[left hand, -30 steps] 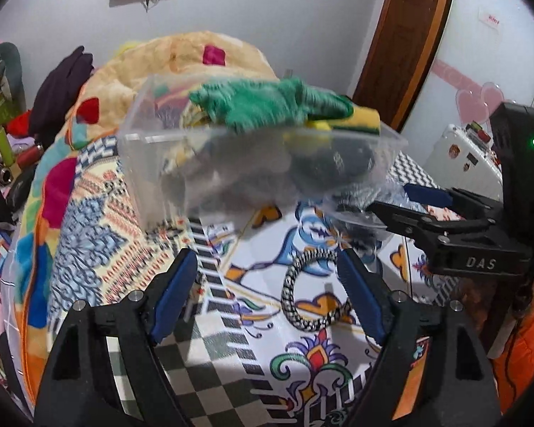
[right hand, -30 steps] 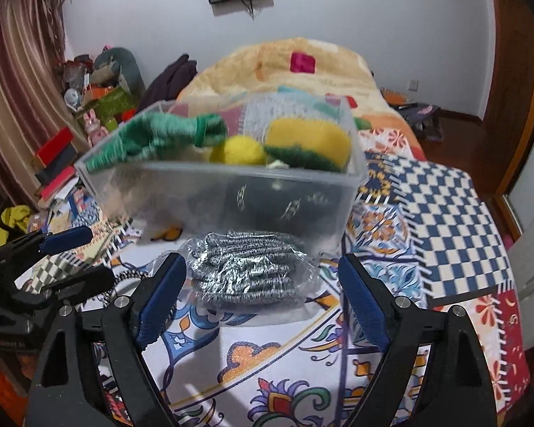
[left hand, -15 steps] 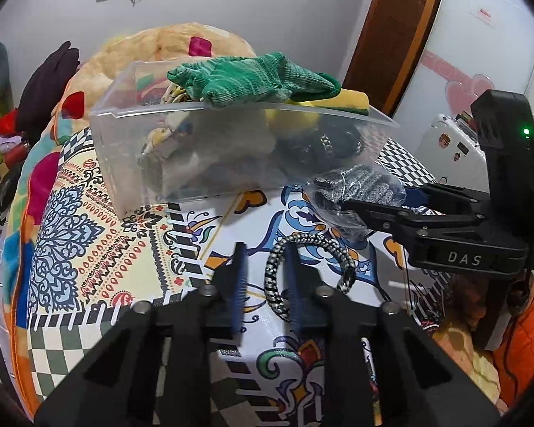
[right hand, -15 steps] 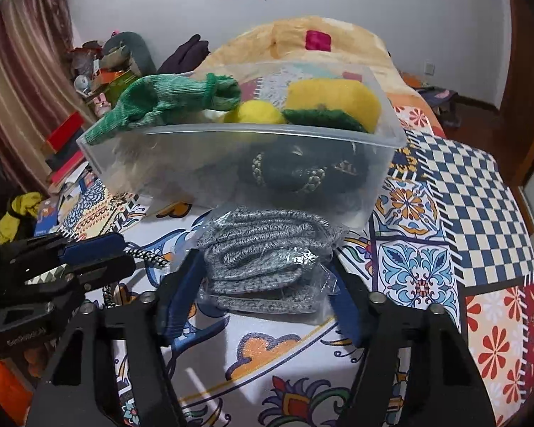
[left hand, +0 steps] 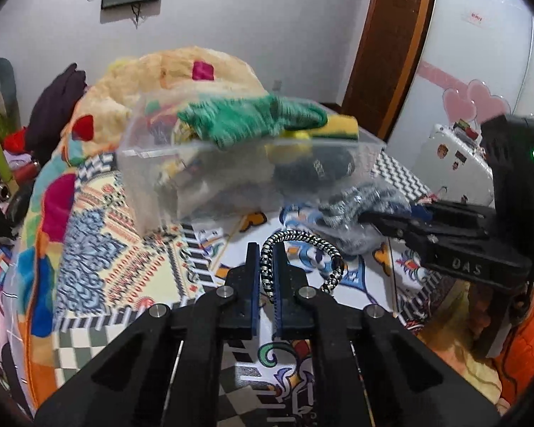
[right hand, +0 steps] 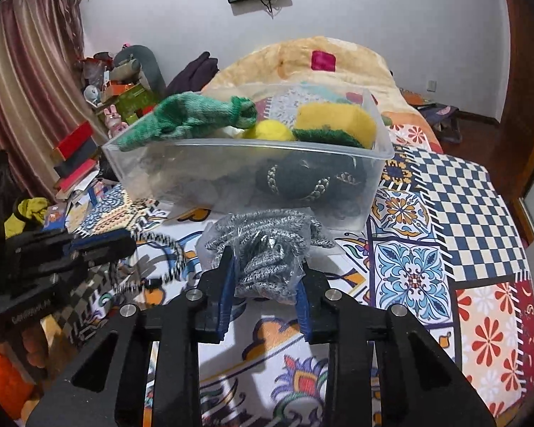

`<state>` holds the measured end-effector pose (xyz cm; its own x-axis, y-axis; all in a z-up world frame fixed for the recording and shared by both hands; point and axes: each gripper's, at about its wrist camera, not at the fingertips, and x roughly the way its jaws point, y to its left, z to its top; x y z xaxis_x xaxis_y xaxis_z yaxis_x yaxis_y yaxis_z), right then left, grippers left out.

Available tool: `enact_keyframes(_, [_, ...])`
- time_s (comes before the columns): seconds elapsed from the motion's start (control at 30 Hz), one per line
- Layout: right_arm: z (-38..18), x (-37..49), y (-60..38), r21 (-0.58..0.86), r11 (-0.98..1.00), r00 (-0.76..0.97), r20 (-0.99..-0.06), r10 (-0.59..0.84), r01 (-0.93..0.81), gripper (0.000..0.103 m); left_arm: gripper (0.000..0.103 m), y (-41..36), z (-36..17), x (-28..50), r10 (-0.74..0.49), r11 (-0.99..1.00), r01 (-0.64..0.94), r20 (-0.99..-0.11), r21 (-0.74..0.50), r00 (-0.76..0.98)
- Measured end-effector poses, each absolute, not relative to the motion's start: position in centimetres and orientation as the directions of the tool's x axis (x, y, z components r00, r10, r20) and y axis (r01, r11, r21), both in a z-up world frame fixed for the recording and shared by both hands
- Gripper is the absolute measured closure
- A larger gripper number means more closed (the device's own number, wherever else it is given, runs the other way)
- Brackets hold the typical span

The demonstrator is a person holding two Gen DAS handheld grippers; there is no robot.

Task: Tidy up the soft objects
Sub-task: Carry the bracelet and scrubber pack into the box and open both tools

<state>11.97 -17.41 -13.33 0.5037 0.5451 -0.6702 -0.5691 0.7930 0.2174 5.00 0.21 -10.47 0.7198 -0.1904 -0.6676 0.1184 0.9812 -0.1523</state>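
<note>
My left gripper (left hand: 266,249) is shut on a black-and-white braided ring (left hand: 304,242) and holds it above the patterned bedspread (left hand: 100,256). My right gripper (right hand: 265,267) is shut on a grey knitted bundle in a clear plastic bag (right hand: 263,245); it also shows in the left wrist view (left hand: 359,203). Just beyond both stands a clear plastic bin (right hand: 203,167) holding a green knitted cloth (right hand: 192,117), a yellow ball (right hand: 267,130), a yellow-green sponge (right hand: 334,121) and a dark ball (right hand: 295,178). The left gripper shows in the right wrist view (right hand: 124,240), with the ring (right hand: 160,249) blurred.
A heaped yellow blanket (right hand: 320,60) lies behind the bin. Clutter of books and toys (right hand: 100,114) stands left of the bed. A wooden door (left hand: 388,46) and a white case (left hand: 452,163) are on the right. The bedspread (right hand: 444,249) extends to the right.
The left gripper closed on the braided ring and lifted it off the bedspread. The right gripper closed on the bagged grey bundle and raised it slightly.
</note>
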Motion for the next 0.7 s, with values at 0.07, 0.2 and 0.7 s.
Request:
enact_keyframes(0.07, [-12.7, 11.6, -17.7, 0.218, 0.790, 0.514, -0.655, 0.554, -0.573, 0.076, 0.098, 0.6, -9.7, 4.7, -0.182, 0.983, 0.110, -0.651, -0.150, 0.737])
enact_keyframes(0.2, [-10.6, 11.2, -18.5, 0.219, 0.783, 0.549, -0.604, 0.577, -0.582, 0.077, 0.098, 1.8, -7.8, 4.7, -0.161, 0.985, 0.085, -0.609, -0.151, 0.776])
enact_keyframes(0.7, [-4.9, 12.7, -17.6, 0.159, 0.800, 0.676, -0.455, 0.580, -0.579, 0.076, 0.098, 4.5, -3.2, 7.2, -0.103, 0.988, 0.033, -0.492, -0.150, 0.864])
